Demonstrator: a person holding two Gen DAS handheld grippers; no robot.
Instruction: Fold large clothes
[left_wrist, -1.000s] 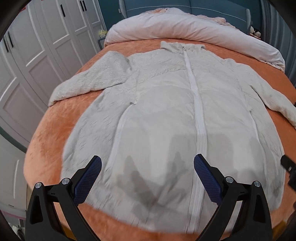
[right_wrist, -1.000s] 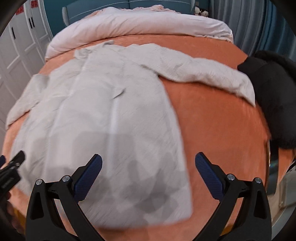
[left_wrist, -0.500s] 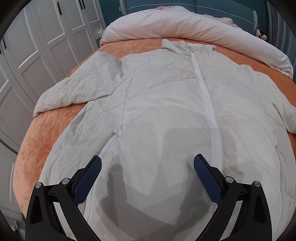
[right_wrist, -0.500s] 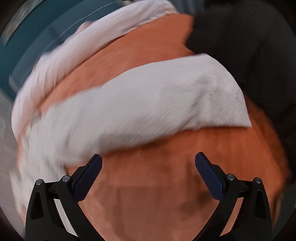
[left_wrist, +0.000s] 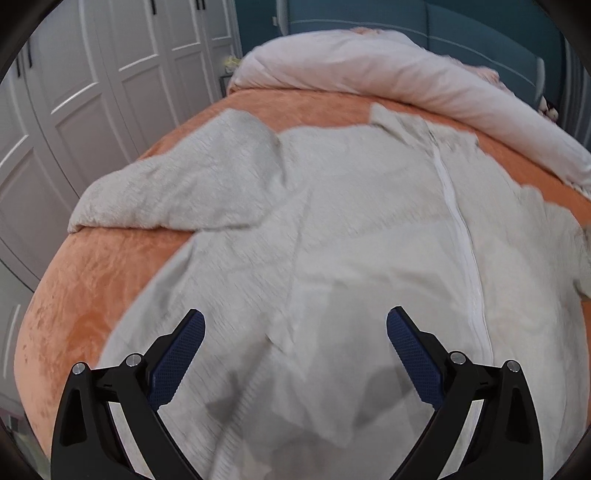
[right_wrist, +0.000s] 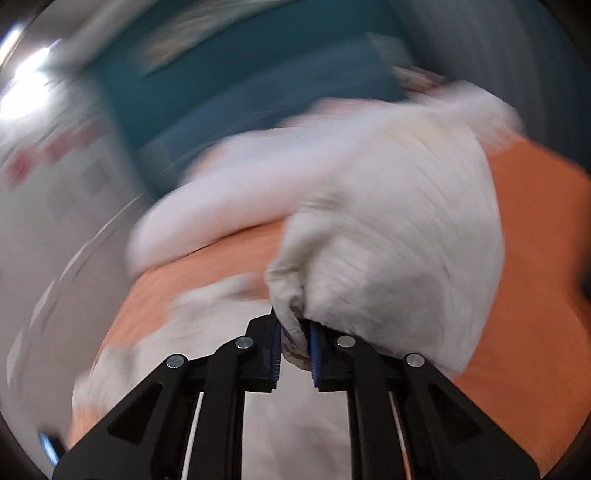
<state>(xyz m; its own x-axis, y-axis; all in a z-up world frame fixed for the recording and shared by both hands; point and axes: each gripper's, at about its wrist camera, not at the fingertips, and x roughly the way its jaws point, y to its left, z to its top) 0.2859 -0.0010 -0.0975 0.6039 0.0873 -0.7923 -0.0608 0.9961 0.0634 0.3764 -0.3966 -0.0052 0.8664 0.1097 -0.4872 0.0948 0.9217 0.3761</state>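
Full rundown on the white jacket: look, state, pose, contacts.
The jacket is off-white, of textured, fleecy-looking fabric, with a white zipper zipped up to a small collar. It lies front up, spread on the orange bedspread, one sleeve stretched sideways. The right gripper has just closed on the other sleeve's cuff, which bunches between the pads. The left gripper is open over the lower body.

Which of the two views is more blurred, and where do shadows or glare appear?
Right wrist view: heavy motion blur everywhere except the right gripper shut on the sleeve; a glare patch at upper left. Left wrist view: only mildly soft, fisheye-curved, with grey shadows on the coat between the left gripper's open fingers.
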